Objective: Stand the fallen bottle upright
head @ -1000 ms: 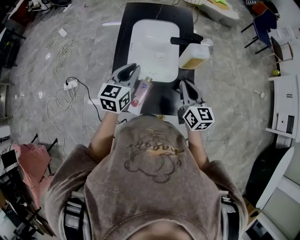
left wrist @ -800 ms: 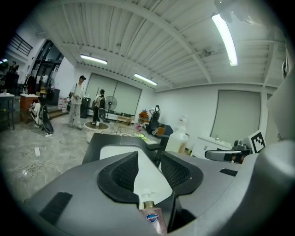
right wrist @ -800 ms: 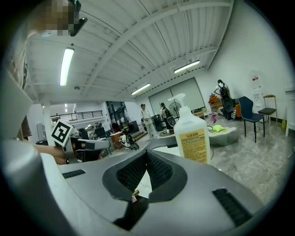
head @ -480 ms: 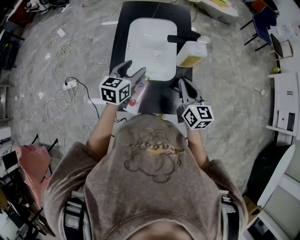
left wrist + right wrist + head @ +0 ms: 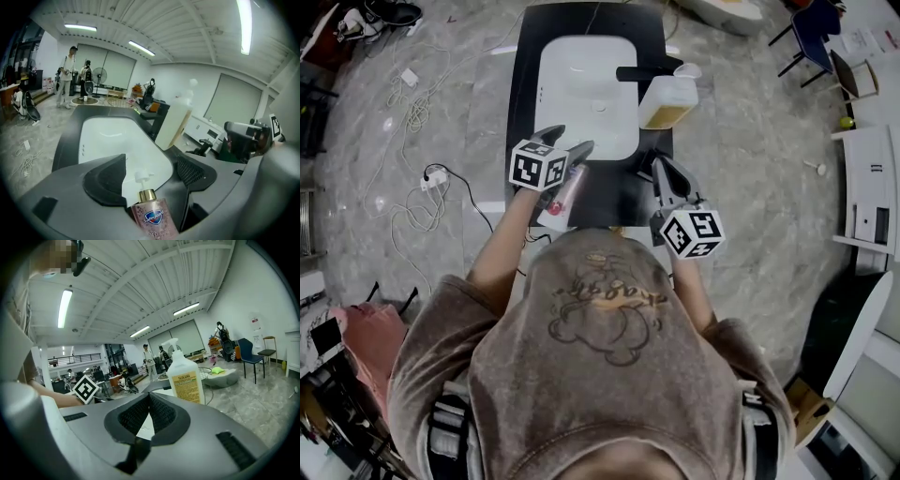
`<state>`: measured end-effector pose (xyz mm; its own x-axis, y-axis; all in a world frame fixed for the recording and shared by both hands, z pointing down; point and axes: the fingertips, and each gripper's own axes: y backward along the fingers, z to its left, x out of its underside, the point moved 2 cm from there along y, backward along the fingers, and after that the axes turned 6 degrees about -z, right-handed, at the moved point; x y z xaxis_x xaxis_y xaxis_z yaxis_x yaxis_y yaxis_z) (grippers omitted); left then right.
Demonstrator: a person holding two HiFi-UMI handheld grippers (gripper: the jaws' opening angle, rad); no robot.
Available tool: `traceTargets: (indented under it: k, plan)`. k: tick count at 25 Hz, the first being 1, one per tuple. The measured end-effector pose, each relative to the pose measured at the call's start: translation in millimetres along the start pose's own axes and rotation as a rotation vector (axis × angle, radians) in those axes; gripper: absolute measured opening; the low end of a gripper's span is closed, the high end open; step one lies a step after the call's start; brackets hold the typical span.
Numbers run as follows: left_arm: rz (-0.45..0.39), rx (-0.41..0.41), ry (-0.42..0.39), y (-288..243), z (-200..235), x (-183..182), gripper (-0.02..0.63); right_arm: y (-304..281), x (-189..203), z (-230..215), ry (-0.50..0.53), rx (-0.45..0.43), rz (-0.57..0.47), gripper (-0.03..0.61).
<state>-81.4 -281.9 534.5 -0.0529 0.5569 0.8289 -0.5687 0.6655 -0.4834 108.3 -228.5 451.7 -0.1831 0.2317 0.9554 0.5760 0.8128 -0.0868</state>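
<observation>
Pink bottle (image 5: 152, 220) lying between just-opened jaws of left gripper (image 5: 152, 161) | sink (image 5: 108, 136) ahead | right gripper (image 5: 149, 397) clenched, jug (image 5: 186, 378) beyond

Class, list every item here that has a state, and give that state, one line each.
Left gripper: open, jaws just been opening.
Right gripper: shut, empty.
Pink soap bottle: lying down between the left gripper's jaws, ungripped.
Large pump bottle: upright beside the sink.

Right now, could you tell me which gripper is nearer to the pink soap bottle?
Left. The left gripper, jaws just opening, straddles the pink soap bottle; the shut right gripper sits apart, to its right.
</observation>
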Motion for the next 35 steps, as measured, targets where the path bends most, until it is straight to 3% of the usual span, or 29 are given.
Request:
traceTargets:
  k: [22,27,35]
  plan:
    - [0.459,0.114,-0.036,-68.0,2.8,81.4,0.347,23.1,1.0,-43.3,-0.031,0.089,0.000,-0.002]
    - [0.522,0.126,-0.036,-72.4,4.9,88.7,0.338,28.4,0.4,-53.7,-0.039,0.118,-0.001,-0.002]
    - [0.568,0.137,-0.008,-76.3,10.0,91.6,0.254,32.5,5.0,-61.5,-0.046,0.141,0.010,-0.002]
